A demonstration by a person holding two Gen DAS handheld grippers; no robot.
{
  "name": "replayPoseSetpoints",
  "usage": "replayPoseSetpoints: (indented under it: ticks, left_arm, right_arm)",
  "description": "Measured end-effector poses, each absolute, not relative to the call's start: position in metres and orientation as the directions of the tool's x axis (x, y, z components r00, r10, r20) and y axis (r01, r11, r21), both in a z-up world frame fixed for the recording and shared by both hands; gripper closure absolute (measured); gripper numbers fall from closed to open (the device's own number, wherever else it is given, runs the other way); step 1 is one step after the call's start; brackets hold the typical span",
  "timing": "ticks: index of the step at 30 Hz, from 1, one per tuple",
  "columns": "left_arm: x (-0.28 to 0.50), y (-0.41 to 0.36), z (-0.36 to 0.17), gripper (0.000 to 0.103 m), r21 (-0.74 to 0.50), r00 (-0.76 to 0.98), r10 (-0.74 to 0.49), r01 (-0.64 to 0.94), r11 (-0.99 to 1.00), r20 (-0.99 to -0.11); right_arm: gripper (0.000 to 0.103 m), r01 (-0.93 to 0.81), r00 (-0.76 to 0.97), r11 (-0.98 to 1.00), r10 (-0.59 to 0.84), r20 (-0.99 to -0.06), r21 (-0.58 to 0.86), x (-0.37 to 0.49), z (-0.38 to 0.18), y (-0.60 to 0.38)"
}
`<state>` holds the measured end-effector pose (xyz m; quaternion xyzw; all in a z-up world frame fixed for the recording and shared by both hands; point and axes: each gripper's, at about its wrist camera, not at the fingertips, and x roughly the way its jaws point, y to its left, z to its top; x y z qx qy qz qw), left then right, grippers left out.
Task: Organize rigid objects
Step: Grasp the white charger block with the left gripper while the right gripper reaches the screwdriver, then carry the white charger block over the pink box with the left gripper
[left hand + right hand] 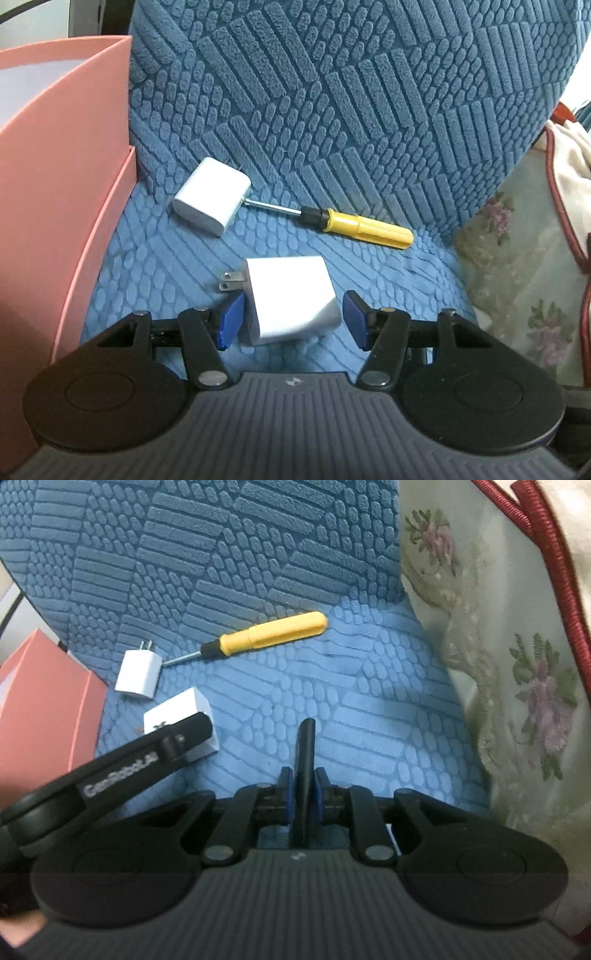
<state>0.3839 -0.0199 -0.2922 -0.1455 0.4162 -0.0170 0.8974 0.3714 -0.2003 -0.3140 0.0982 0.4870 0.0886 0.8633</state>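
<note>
Beside the box (pixel 55 177), the left gripper (pixel 293 319) gapes around a charger (pixel 290 299); centre it before squeezing. Right gripper (pixel 303 797) clamps a black stick (pixel 303 760).

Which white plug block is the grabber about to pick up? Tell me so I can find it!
Find the blue bumpy seat cushion beside the pink box. Two white chargers lie there; yours is the nearer charger, between the open jaws of the left gripper. The other charger lies farther back, against the yellow screwdriver.
</note>
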Motion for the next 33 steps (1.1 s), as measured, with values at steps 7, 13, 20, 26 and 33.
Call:
replayPoseSetpoints:
  ticks: [7,13,20,26,33]
  left_arm:
    - [0.394,-0.033,-0.296,0.041,-0.15,0.648,-0.077,-0.057,0.987,-0.758]
    - [0.388,-0.029,-0.288,0.044,-0.157,0.646,-0.073,-0.073,0.985,-0.76]
    - [0.357,-0.023,-0.261,0.044,-0.161,0.649,-0.093,-0.046,0.986,-0.755]
    - [0.32,-0.019,-0.232,0.044,-0.185,0.652,-0.116,-0.038,0.982,-0.749]
    - [0.275,-0.021,-0.196,0.044,-0.204,0.663,-0.14,-0.02,0.979,-0.736]
  right_arm:
    - [0.09,-0.077,0.52,0.975,0.216,-0.826,0.207,0.375,-0.316,-0.192]
    - [0.09,-0.077,0.524,0.978,0.207,-0.826,0.196,0.367,-0.31,-0.197]
    - [0.09,-0.076,0.541,0.975,0.214,-0.814,0.207,0.349,-0.288,-0.201]
    - [0.09,-0.091,0.552,0.968,0.246,-0.797,0.236,0.315,-0.266,-0.198]
    - [0.09,-0.121,0.594,0.964,0.263,-0.76,0.238,0.277,-0.232,-0.199]
